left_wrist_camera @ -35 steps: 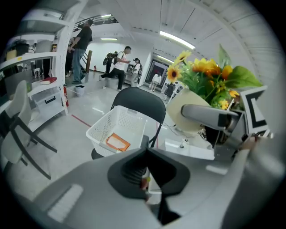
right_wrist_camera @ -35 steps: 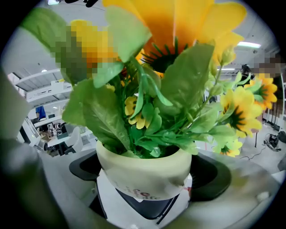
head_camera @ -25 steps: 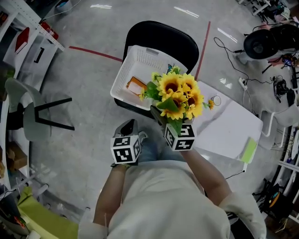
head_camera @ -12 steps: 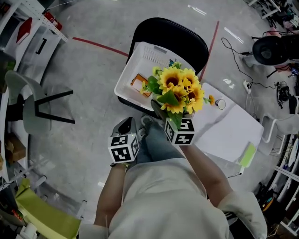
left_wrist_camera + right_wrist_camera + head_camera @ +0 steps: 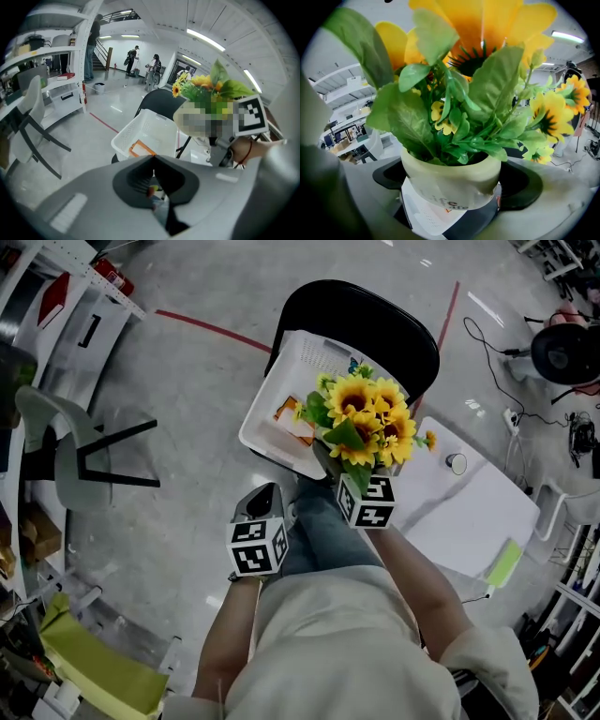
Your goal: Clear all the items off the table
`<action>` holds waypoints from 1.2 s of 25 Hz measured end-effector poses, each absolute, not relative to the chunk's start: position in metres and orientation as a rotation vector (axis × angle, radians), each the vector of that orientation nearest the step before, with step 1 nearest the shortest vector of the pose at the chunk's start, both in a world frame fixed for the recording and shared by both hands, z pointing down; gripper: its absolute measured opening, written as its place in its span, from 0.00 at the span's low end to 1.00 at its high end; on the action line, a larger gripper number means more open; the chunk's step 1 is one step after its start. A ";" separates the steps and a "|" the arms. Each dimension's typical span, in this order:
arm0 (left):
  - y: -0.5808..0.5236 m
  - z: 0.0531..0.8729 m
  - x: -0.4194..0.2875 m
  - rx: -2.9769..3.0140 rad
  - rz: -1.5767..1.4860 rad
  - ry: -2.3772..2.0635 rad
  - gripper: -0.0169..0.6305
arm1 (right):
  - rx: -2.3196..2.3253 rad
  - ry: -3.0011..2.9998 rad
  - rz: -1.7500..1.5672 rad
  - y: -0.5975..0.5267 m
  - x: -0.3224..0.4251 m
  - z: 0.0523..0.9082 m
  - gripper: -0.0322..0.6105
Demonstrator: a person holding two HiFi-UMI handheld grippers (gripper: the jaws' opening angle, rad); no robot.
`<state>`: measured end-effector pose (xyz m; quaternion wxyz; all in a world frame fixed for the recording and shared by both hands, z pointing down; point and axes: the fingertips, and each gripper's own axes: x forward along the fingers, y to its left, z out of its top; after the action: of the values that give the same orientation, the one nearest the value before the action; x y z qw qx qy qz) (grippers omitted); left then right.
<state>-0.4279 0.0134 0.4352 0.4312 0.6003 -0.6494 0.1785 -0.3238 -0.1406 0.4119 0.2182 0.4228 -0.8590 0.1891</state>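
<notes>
A pot of artificial sunflowers (image 5: 366, 423) hangs over the near right corner of the white basket (image 5: 272, 395). My right gripper (image 5: 328, 463) is shut on it. In the right gripper view the pale pot (image 5: 450, 185) fills the space between the dark pads (image 5: 520, 185), with the basket below. My left gripper (image 5: 262, 502) is lower and to the left, over the person's legs. Its jaws are shut with nothing in them (image 5: 153, 161). An orange and white item (image 5: 291, 418) lies in the basket.
The basket stands on a black chair (image 5: 375, 315). A white table (image 5: 469, 512) at the right carries a small round cup (image 5: 457, 463) and a green item (image 5: 504, 563) at its near edge. A grey chair (image 5: 66, 456) stands at the left. Cables cross the floor at the far right.
The head view has shifted a little. The right gripper still holds the pot by the basket's near corner. The left gripper has kept its place.
</notes>
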 end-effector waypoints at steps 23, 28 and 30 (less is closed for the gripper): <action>-0.052 0.497 -0.451 1.404 0.386 -1.572 0.04 | 1.173 -2.287 0.581 -0.221 -0.392 0.528 0.98; -0.059 0.509 -0.452 1.391 0.372 -1.562 0.04 | 1.201 -2.248 0.608 -0.232 -0.402 0.555 0.98; -0.061 0.514 -0.451 1.387 0.368 -1.557 0.04 | 1.215 -2.233 0.623 -0.237 -0.404 0.565 0.98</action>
<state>-0.4511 -0.0614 0.5144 0.4901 0.5709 -0.6410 0.1517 -0.4042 -0.2366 0.5652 0.2591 0.4482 -0.8241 0.2299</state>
